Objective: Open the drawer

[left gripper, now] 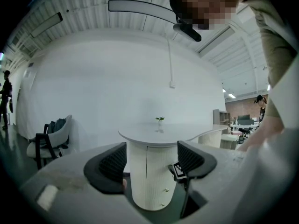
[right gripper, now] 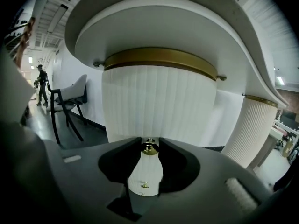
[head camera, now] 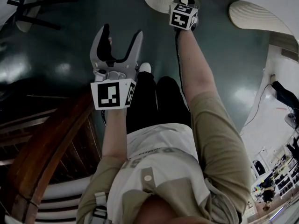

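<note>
The drawer [right gripper: 156, 120] sits in the fluted white pedestal [right gripper: 117, 101] that carries the round white surface [right gripper: 140, 27], just under a gold band [right gripper: 159, 57]. Its seams cannot be made out among the flutes, and its front lies flush with the rest of the pedestal. Its brass knob [right gripper: 150, 148] stands out from the front, with a second, smaller knob [right gripper: 145, 185] lower down. The right gripper [right gripper: 150, 145] has the brass knob between the tips of its fingers [right gripper: 126, 160], which are drawn in to a narrow gap, one pad against each side of the knob. In the head view the person's right arm [head camera: 201, 83] reaches forward to the edge of the surface, with the gripper's marker cube [head camera: 182, 16] at the top of the picture. The left gripper [head camera: 122, 31] is held nearer the body, over the dark green floor [head camera: 56, 55], well apart from the pedestal. Its fingers [left gripper: 112, 164] stand wide apart with nothing between them. A small plant [left gripper: 160, 119] stands on the surface. A white chair [left gripper: 51, 134] is by the wall to the left, and a dark wooden frame [head camera: 46, 143] lies by the person's left side.
</note>
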